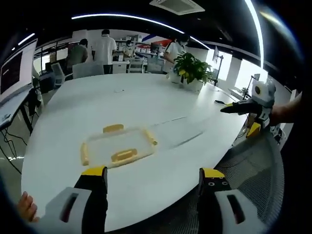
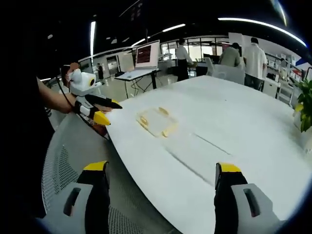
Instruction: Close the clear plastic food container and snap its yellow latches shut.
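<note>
A clear plastic food container (image 1: 118, 147) with yellow latches lies flat on the white table (image 1: 146, 97), lid on it, a little beyond my left gripper (image 1: 153, 187), whose jaws stand wide apart and open with nothing between them. The right gripper (image 1: 246, 111) enters at the right edge, off the table's side. In the right gripper view the container (image 2: 156, 122) sits far ahead near the table's left edge. My right gripper (image 2: 161, 187) is open and empty. The left gripper (image 2: 95, 109) is held by a hand just left of the container.
A potted plant (image 1: 192, 70) stands at the table's far side. A mesh chair (image 1: 253, 170) sits by the table edge. Several people (image 1: 103, 46) stand at desks behind. Monitors (image 2: 146, 53) are on a desk beyond the table.
</note>
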### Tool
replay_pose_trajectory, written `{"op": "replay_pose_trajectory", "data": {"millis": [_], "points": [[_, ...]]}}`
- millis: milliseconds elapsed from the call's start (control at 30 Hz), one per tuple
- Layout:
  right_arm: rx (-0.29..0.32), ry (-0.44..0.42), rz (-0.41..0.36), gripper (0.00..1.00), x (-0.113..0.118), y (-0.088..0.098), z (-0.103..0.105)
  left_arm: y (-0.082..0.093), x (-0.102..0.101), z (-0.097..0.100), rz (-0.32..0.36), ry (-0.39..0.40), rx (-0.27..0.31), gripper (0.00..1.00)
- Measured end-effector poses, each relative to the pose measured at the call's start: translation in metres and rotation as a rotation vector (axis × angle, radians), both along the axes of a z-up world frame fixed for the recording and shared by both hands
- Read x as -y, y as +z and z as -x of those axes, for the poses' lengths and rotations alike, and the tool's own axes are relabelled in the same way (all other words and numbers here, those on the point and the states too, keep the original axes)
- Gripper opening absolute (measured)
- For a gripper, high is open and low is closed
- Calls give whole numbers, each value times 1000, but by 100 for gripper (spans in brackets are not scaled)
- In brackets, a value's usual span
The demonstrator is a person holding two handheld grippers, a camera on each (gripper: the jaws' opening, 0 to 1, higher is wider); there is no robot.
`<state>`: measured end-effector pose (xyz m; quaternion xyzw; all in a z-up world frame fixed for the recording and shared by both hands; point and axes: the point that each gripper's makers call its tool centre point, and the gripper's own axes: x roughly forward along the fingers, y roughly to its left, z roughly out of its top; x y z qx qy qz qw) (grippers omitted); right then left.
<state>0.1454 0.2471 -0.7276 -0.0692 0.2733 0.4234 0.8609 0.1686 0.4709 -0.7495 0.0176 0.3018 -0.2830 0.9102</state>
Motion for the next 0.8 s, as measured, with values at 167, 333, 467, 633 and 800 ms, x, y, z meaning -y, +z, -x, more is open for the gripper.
{"op": "replay_pose_trajectory", "data": {"millis": [167, 333, 467, 633, 800], "points": [[-22, -1, -5, 80, -1, 1, -2, 0, 4, 1, 28, 3, -1, 72], [-2, 23, -5, 84, -14, 5, -3, -2, 3, 2, 38, -4, -7, 75], [-12, 47, -24, 81, -29, 9, -2, -7, 2, 6, 3, -44, -9, 77], [19, 90, 11, 78, -45, 9, -1, -7, -1, 7, 15, -62, -14, 80], [32, 87, -16, 77, -59, 12, -9, -11, -4, 8, 28, -78, -32, 81]]}}
